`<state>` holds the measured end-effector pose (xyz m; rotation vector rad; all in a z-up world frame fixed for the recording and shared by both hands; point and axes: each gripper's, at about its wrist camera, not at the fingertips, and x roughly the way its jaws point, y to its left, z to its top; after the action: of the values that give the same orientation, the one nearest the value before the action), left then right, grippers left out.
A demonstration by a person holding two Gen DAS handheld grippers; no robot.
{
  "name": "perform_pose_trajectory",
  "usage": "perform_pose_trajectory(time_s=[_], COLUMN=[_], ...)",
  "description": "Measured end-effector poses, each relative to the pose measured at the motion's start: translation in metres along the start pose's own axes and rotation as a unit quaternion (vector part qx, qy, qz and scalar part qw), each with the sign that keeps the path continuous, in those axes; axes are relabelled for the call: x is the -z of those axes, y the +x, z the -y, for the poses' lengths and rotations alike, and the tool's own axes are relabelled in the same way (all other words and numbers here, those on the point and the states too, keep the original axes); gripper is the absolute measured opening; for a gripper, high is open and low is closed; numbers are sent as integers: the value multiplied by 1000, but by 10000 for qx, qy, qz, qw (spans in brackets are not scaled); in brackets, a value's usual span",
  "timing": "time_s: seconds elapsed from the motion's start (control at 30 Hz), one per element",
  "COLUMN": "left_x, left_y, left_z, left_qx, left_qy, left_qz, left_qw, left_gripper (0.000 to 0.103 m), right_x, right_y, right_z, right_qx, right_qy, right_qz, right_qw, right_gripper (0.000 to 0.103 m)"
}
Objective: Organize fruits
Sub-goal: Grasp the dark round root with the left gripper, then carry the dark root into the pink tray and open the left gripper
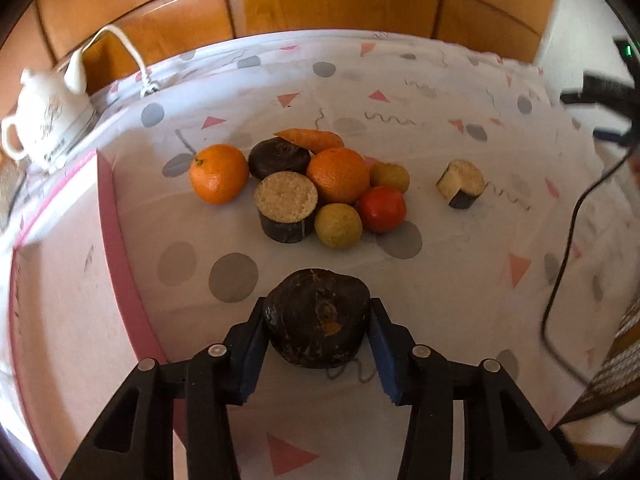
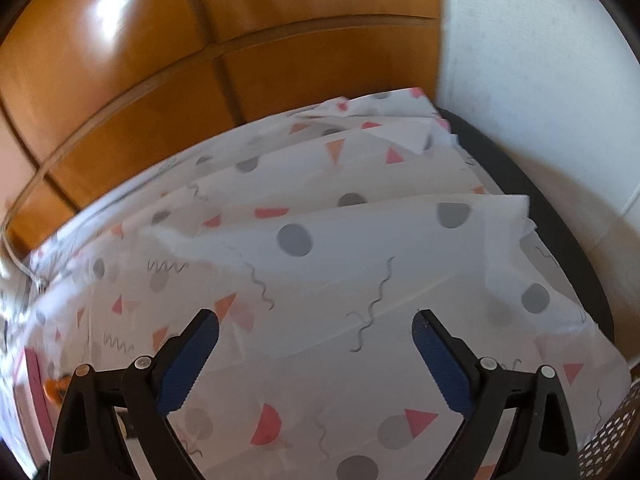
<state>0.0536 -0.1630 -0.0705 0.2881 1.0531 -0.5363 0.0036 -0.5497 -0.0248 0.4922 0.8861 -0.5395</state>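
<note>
My left gripper is shut on a dark, rounded eggplant end piece, and both blue pads touch its sides just above the patterned tablecloth. Beyond it lies a cluster: two oranges, a carrot, a dark eggplant chunk, a cut chunk with a tan face, two yellow-green fruits and a red tomato. Another cut eggplant chunk lies apart at the right. My right gripper hangs open over bare cloth with nothing between its fingers.
A pink-rimmed white box stands at the left of the fruit. A white teapot sits at the back left before wooden cabinet doors. A black cable hangs at the right. The folded cloth edge ends near a dark chair and a white wall.
</note>
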Motion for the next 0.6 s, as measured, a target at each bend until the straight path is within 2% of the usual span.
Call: perform_pose_trajectory(time_s=[0.1,0.2,0.33,0.6], left_x=[-1,-4,-4,13], left_y=[-12,-33,-53,-58], left_z=[-11,-30,-71,-165], left_qx=[219,368,254,-947], left_qy=[-405,-864,-1555,-2628], left_qz=[99,376,655,657], left_qw=[9989,9949,9853,9579], left_gripper=[48,48,48,48], right_x=[3,5,6,8], right_y=[2,4,4,4], right_z=[-7,-9,-11,-18], right_qx=[14,30,-5,-34], right_qy=[-188,-247,-303,-480], right_qz=[-48,-95,-121,-120], right_qw=[9998,9996,9995,9988], right_gripper=[99,99,93,93])
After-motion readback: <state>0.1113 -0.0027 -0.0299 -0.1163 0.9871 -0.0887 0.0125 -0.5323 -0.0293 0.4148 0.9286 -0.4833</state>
